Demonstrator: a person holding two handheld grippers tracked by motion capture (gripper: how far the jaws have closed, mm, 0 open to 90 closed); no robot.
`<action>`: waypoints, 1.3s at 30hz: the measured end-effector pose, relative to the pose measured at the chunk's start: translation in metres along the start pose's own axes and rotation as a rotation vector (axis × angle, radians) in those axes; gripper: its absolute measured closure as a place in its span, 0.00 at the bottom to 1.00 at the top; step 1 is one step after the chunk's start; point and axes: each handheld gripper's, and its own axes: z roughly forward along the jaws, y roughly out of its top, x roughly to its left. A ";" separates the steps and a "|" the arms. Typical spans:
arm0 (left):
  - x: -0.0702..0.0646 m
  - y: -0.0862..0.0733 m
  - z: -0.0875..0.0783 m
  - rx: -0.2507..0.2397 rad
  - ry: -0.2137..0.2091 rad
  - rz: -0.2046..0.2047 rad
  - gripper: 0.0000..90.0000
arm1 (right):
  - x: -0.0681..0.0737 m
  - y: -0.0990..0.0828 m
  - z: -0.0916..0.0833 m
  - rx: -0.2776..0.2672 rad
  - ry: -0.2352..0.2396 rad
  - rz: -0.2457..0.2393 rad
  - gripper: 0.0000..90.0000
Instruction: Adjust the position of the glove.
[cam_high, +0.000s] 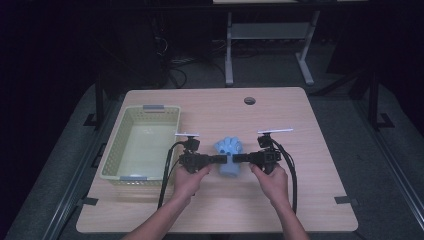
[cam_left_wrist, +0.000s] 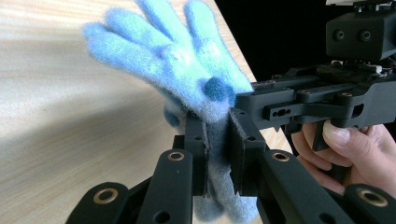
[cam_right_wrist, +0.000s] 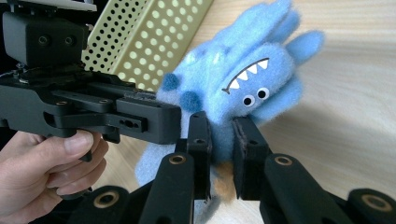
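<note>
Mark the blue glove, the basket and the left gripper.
blue glove (cam_right_wrist: 252, 88), right gripper view, on its toothed face.
basket (cam_high: 152, 111), high view, on the far rim.
left gripper (cam_left_wrist: 218, 154), left gripper view, midway between its jaws, shut on the glove.

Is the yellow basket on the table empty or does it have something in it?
Empty. The high view looks into the yellow basket and shows its bare floor; the blue plush toy is outside it, clamped between both grippers.

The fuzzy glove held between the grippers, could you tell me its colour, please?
Light blue glove, with darker blue spots, clearest in the right gripper view.
</note>
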 end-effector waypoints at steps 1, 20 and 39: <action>0.000 0.000 0.000 0.000 0.000 0.000 0.87 | 0.000 0.000 0.000 0.000 0.000 0.000 0.87; -0.005 0.013 -0.021 -0.024 0.000 0.016 0.87 | 0.023 0.019 0.000 -0.005 0.000 -0.044 0.88; -0.005 0.024 -0.048 -0.058 0.017 0.032 0.87 | 0.046 0.040 0.009 0.001 0.014 -0.095 0.88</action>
